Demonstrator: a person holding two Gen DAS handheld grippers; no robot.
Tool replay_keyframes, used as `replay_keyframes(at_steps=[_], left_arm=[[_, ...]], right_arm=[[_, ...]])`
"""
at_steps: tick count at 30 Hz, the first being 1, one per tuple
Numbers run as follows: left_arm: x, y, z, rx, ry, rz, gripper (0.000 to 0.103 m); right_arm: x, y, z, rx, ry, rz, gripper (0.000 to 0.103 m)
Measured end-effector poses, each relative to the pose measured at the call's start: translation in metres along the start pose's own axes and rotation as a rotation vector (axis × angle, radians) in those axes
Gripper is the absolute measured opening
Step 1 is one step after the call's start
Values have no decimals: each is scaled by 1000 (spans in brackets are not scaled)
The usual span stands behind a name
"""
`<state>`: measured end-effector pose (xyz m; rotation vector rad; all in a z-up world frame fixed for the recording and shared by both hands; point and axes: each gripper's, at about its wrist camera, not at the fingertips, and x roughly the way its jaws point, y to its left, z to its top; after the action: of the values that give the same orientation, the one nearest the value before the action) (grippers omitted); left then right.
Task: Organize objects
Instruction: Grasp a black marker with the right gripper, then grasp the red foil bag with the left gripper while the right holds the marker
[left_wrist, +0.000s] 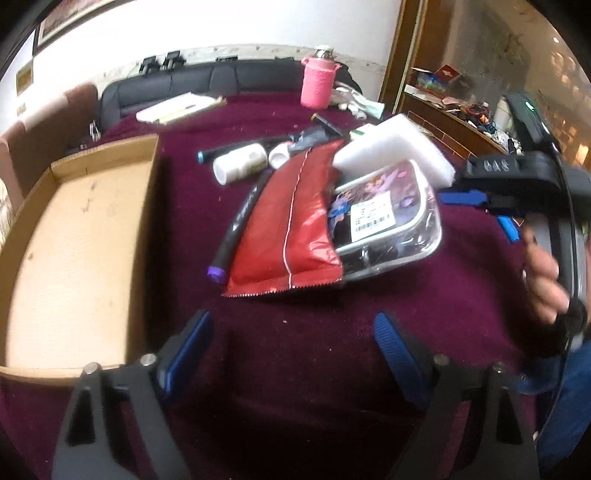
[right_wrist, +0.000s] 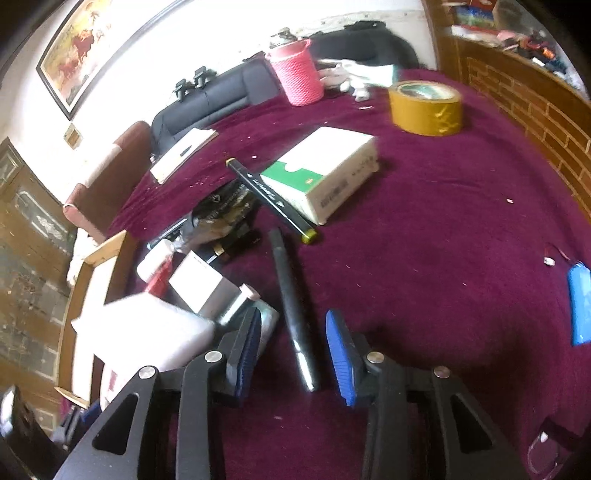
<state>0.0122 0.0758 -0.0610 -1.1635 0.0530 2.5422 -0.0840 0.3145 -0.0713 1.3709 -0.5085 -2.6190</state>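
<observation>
My left gripper (left_wrist: 293, 343) is open above bare maroon cloth, with nothing between its blue pads. Ahead of it lie a red foil pouch (left_wrist: 291, 225), a clear zip pouch (left_wrist: 388, 218) with a white foam block (left_wrist: 395, 151) on top, a white bottle (left_wrist: 240, 164) and a purple-capped black marker (left_wrist: 236, 229). An empty cardboard box (left_wrist: 74, 258) stands to the left. A hand holds my right gripper (left_wrist: 484, 212) at the right of the pile. In the right wrist view, the right gripper (right_wrist: 295, 347) is open around a dark pen (right_wrist: 291, 295) lying on the cloth; its pads do not touch the pen.
A white-and-green carton (right_wrist: 325, 173) has a yellow-capped marker (right_wrist: 271, 199) leaning on it. Further back are a yellow tape roll (right_wrist: 426, 107), a pink knitted bottle (right_wrist: 295, 72) and a notebook (right_wrist: 183, 153). A blue object (right_wrist: 580, 302) lies at the right. A brick ledge runs along the right side.
</observation>
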Motion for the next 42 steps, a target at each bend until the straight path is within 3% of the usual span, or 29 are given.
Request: replay_keyframes(at_steps=[2,7,11,16,20,24,26,28,29,31,36,42], left_arm=[[1,-7,-1,30,9,-1,88],[6,-3,5,60,0,3,88],[5,4,6,38,-4,-18,88],[7,13,10,-3,12,-40,88],[2,33,30,-52,34,-62,88],[-4,50,62,-76,26,-109,88],[7,51,77,-57,54,-95,83],[22,50,91,-43,98,-102,68],[31,49,96,-37,124,-121,67],[47,45,105,-12,172,-171,67],[79,43,115,10,249,-154,67],[101,46,125,1,261,-180,72]], right_arm=[[9,2,8,-11,49,1,38],[33,14,17,-107,106,-98,26],[55,12,16,-116,164,-75,22],[55,33,0,-273,92,-200,16],[42,13,3,-193,75,-115,15],[7,-7,11,-116,-27,-23,16],[3,-2,17,-110,-48,-6,16],[1,-4,18,-104,-54,5,16],[2,-3,18,-103,-52,7,16],[4,-5,19,-92,-43,8,16],[3,-5,18,-78,-42,37,16],[-3,3,15,-104,-56,54,16]])
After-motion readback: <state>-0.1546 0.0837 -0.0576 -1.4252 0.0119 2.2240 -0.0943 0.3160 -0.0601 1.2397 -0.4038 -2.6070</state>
